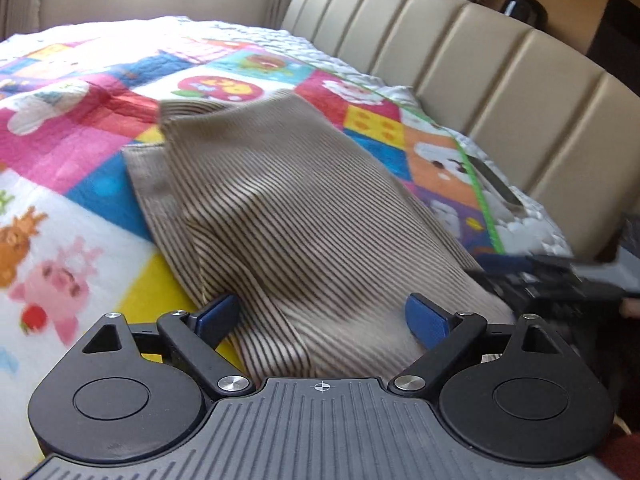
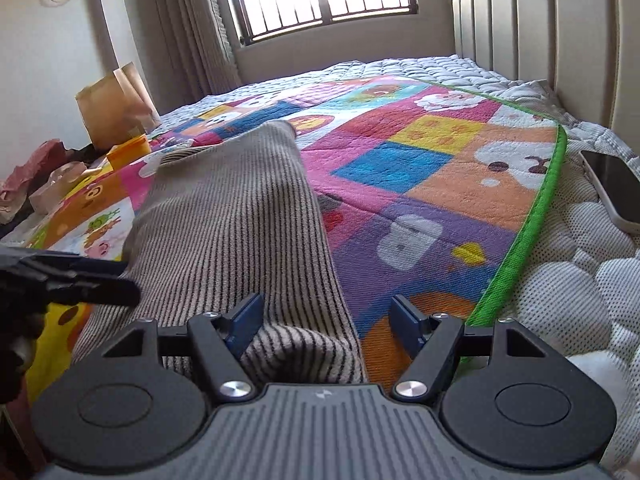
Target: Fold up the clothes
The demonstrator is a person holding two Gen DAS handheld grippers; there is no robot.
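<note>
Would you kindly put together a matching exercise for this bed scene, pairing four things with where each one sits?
Things:
1. striped garment
2. phone
3. brown paper bag
4. headboard

Places:
A. on the white quilted mattress cover, outside the blanket's green edge
B. upright along the far side of the bed in the left wrist view
C. lying on the colourful patchwork blanket, ahead of both grippers
D. standing beyond the bed, near the curtain

Pairs: 1-C, 2-A, 3-D, 4-B
</note>
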